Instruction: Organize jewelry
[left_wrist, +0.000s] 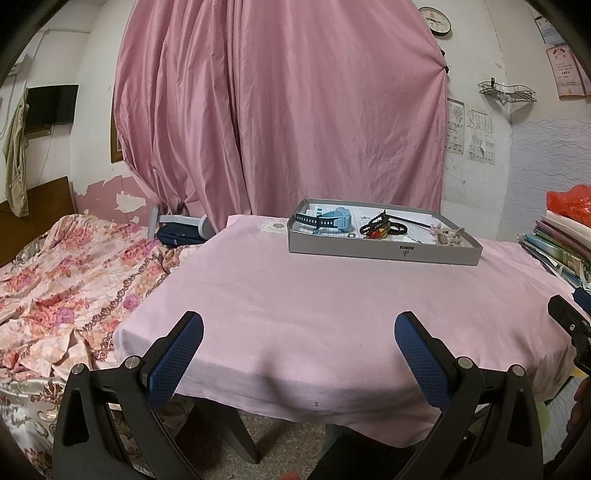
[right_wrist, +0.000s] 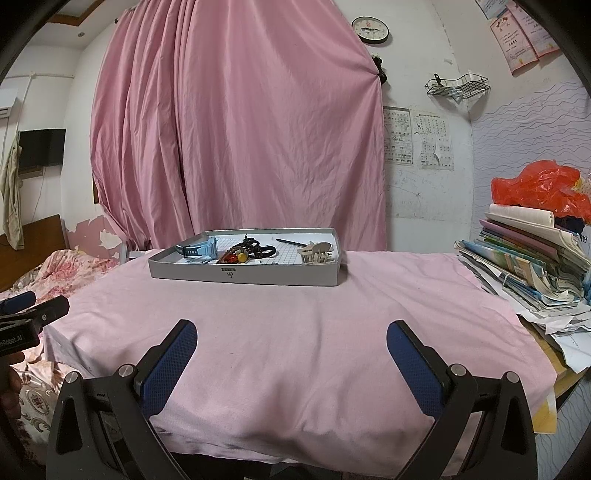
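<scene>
We are holding the left gripper (left_wrist: 299, 325) and right gripper (right_wrist: 291, 332) spread wide and empty – blue textured pads (right_wrist: 171, 363) hovering over the pink cloth (right_wrist: 295, 332). Beyond, a shallow grey tray (right_wrist: 243, 275) is carrying a pale-blue watch (right_wrist: 203, 249), beaded bracelets (right_wrist: 243, 251) and a cream hair claw (right_wrist: 316, 253).

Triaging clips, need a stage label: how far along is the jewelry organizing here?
Looks like the very start. Done: nothing clearly sorted; the blue watch, bead bracelets and cream hair clip lie loose in the grey tray. In hand: nothing; left gripper and right gripper are open and empty at the near table edge. Left: all picking and arranging.
</scene>
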